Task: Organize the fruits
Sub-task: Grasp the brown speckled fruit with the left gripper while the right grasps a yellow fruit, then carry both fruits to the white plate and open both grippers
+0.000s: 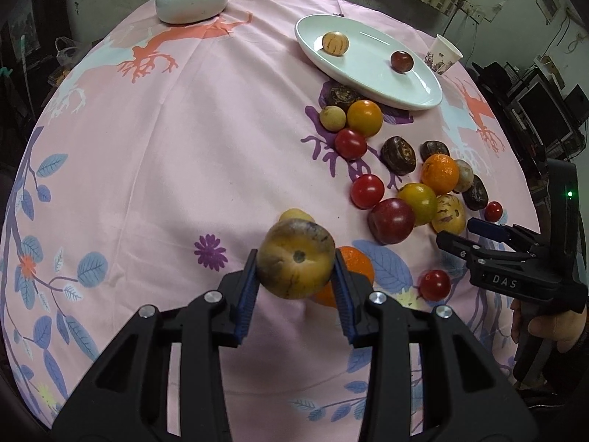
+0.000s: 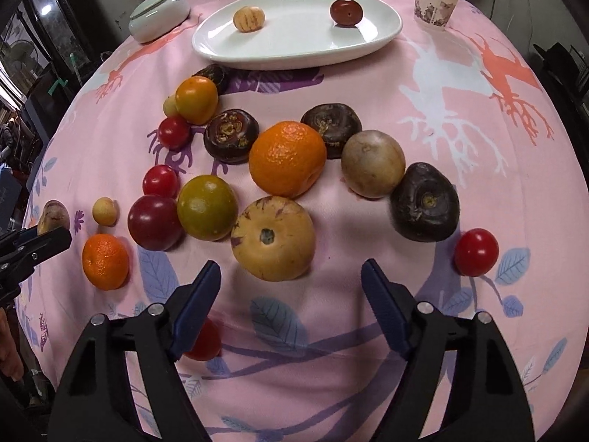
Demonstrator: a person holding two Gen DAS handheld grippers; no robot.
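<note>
fruit lies scattered over a desk (image 2: pixel 460 191) under a pink printed cloth, in a loose band below a white oval plate (image 2: pixel 294 51). left gripper (image 1: pixel 296 276) has its blue fingers (image 1: pixel 247 291) pressed on either side of a yellowish, purple-streaked melon-like fruit (image 1: pixel 294 261), held clear of the cloth; an orange (image 1: pixel 359 261) sits just behind it at about 2 o'clock. right gripper (image 2: pixel 291 294) points down with its fingers (image 2: pixel 198 294) spread wide and nothing between them. just ahead of it, at 12 o'clock, a second striped yellow fruit (image 2: pixel 272 237) rests on the cloth, not touched. beyond that lie a large orange (image 2: pixel 287 158), a pale round fruit (image 2: pixel 371 164) and dark water chestnuts (image 2: pixel 423 202). a red cherry tomato (image 2: pixel 475 252) sits at 2 o'clock of the right gripper, another (image 2: pixel 206 342) peeks from behind its left finger. on the plate, at 12 o'clock, are a small striped fruit (image 2: pixel 248 18) and a dark red one (image 2: pixel 346 11), well apart. a paper cup (image 2: pixel 436 0) stands right of the plate, a lidded pale bowl (image 2: pixel 158 18) left of it.
</note>
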